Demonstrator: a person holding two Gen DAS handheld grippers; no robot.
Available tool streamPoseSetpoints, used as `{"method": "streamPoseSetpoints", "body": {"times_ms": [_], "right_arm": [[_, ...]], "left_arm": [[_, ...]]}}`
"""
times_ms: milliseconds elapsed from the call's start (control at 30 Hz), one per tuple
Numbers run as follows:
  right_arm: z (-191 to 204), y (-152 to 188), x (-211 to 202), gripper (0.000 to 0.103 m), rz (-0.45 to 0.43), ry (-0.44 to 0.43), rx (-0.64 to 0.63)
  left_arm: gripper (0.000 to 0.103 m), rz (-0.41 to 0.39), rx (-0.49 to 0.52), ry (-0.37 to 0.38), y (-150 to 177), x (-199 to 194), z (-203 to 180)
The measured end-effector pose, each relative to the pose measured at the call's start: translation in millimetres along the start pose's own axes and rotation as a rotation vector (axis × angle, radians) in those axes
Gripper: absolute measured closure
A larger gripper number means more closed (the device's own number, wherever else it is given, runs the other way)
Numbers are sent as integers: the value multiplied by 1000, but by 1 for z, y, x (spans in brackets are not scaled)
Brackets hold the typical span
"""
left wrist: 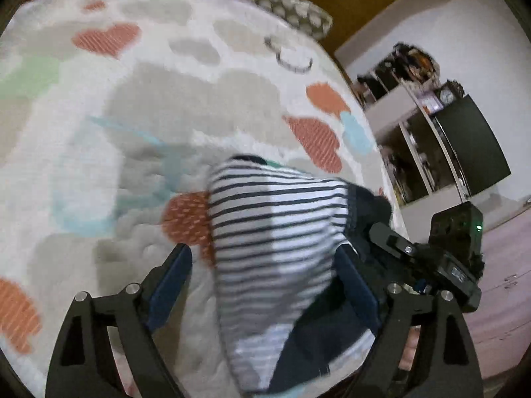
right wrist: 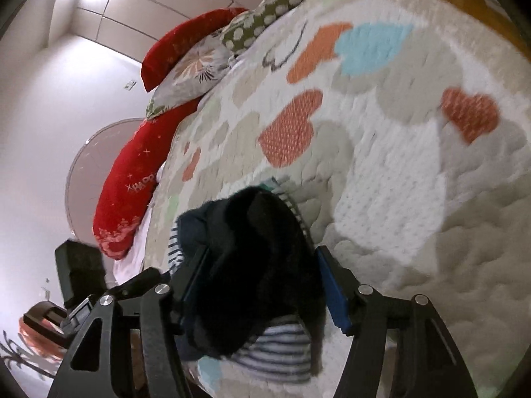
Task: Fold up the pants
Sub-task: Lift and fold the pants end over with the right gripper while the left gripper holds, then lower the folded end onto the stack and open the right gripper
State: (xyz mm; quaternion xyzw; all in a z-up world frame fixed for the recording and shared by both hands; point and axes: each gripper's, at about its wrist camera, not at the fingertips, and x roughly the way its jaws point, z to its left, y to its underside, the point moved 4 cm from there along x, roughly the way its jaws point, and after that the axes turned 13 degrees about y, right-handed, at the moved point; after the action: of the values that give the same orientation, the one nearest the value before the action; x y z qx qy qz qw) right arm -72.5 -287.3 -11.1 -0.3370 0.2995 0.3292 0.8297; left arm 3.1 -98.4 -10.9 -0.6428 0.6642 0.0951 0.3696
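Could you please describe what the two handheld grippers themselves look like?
Both the left gripper and the right gripper share one build: matte black angular linkage arms with triangular cut-outs, round silver pivot bolts, and fingers faced with dark blue pads. The left wrist view shows the other unit's black camera box with a small green light.

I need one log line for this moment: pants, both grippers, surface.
pants: striped, bunched on quilt | left gripper: open, straddling pants | right gripper: open around dark fabric
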Motion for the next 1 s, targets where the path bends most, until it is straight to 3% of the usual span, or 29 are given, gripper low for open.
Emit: {"method": "streamPoseSetpoints", "body": {"times_ms": [67,100,167,367,500,600,633,667,733,800,900,1000], "right_arm": [[3,-1,7,35,-11,-22,-8],[5,0,8,41,-8,-27,-20],[9,1,10,57,18,-47,-33],[33,-13,-2,62,-5,-94,-74],[54,-36,0,62,-37,-66,-126],[61,-53,16,57,-49,7,-155],[58,-57,20,55,-54,50,-157],[50,-60,29,50,-58,148,-146],[37,-62,34,48,-57,232,-126],[30,-60,25,44,-69,207,-105],[31,-59,-6,44,-154,219,-114],[53,-59,-30,48,-205,150,-151]], "left_arm": [[16,7,6,-19,-3,11,-2],[17,6,20,-19,-3,12,-6],[55,32,40,50,-1,13,-17],[56,-20,24,54,-24,-3,-25],[56,-69,45,-41,-60,-6,-22],[46,-93,36,-179,-75,-6,-7],[46,-90,29,-202,-76,-5,-4],[46,-85,21,-201,-74,-7,-1],[46,-100,9,-181,-63,-17,-1],[43,-125,18,-213,-51,-30,-1],[40,-170,24,-288,-34,-46,1],[40,-208,-1,-295,-19,-58,4]]}}
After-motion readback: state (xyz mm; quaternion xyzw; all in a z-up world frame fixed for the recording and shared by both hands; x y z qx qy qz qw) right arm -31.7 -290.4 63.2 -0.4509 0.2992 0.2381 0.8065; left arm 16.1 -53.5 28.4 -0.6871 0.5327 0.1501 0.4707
